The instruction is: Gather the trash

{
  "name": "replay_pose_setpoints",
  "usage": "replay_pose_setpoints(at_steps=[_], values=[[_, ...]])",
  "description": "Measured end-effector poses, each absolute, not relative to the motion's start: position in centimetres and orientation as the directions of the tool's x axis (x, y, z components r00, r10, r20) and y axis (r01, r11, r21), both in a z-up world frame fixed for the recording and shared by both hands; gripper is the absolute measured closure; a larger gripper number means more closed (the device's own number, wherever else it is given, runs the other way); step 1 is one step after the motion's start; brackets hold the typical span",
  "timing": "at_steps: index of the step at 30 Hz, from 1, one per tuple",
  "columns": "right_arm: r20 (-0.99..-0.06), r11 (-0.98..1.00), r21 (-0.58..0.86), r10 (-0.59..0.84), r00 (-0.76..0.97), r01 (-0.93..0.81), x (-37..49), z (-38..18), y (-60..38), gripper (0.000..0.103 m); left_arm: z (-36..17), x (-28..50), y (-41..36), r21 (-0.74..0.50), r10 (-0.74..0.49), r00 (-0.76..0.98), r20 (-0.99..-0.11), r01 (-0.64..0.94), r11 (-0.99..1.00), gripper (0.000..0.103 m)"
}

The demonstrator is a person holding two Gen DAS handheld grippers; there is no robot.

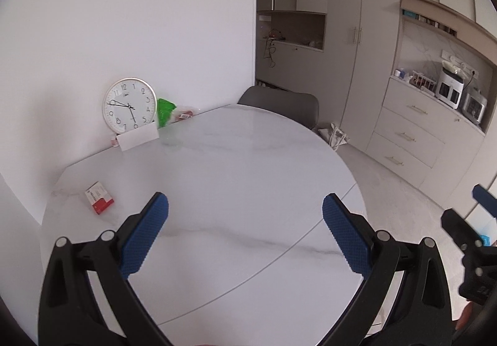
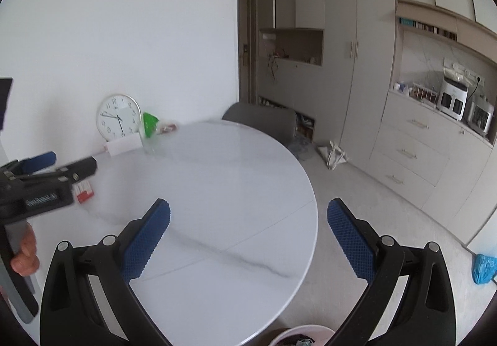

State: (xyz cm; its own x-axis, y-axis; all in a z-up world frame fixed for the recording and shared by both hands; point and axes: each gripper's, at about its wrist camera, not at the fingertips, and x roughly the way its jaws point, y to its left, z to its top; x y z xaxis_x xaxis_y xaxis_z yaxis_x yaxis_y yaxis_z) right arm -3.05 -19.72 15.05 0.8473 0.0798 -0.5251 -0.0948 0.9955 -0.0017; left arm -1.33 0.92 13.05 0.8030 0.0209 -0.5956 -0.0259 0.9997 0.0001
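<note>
Both my tongs are wide open and empty: left tongs (image 1: 245, 234), right tongs (image 2: 248, 237), hovering over the marble table (image 1: 233, 166), probably scanning for trash. Red-white carton (image 1: 99, 197) lies far left, near the clock (image 1: 129, 105). Only the right view shows a pink bin (image 2: 299, 334) below the near edge.

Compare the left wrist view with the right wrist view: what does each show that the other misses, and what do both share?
Only the left wrist view shows the red and white box whole and unobstructed. Only the right wrist view shows the pink bin under the table edge, the doorway, and a hand holding the left gripper. Both show the clock, green wrapper, marble table, grey chair, and open jaws.
</note>
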Motion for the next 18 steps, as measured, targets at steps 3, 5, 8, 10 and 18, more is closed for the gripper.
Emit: replay_pose_setpoints(at_steps=[3, 5, 8, 10, 18], values=[[-0.533, 0.996, 0.018, 0.088, 0.842, -0.092, -2.9, 15.0, -18.8, 0.002, 12.6, -1.0, 1.5, 0.011, 0.012, 0.796, -0.605, -0.008, 1.000, 0.008], [-0.544, 0.996, 0.030, 0.087, 0.835, -0.084, -2.8, 14.8, -18.7, 0.002, 12.4, -0.7, 1.4, 0.010, 0.001, 0.791, -0.612, 0.007, 1.000, 0.008], [-0.558, 0.997, 0.031, 0.076, 0.826, -0.071, -2.7, 14.5, -18.6, 0.002, 11.9, -0.7, 1.1, 0.006, -0.020, 0.784, -0.621, 0.031, 1.000, 0.008], [-0.563, 0.998, 0.026, 0.064, 0.824, -0.060, -2.9, 14.4, -18.3, 0.002, 11.6, -0.7, 1.2, -0.002, -0.033, 0.779, -0.626, 0.040, 0.999, 0.008], [-0.571, 0.999, 0.033, 0.041, 0.820, -0.027, -3.6, 14.3, -18.8, 0.002, 11.2, -0.9, 0.9, -0.009, -0.061, 0.768, -0.638, 0.072, 0.997, 0.008]])
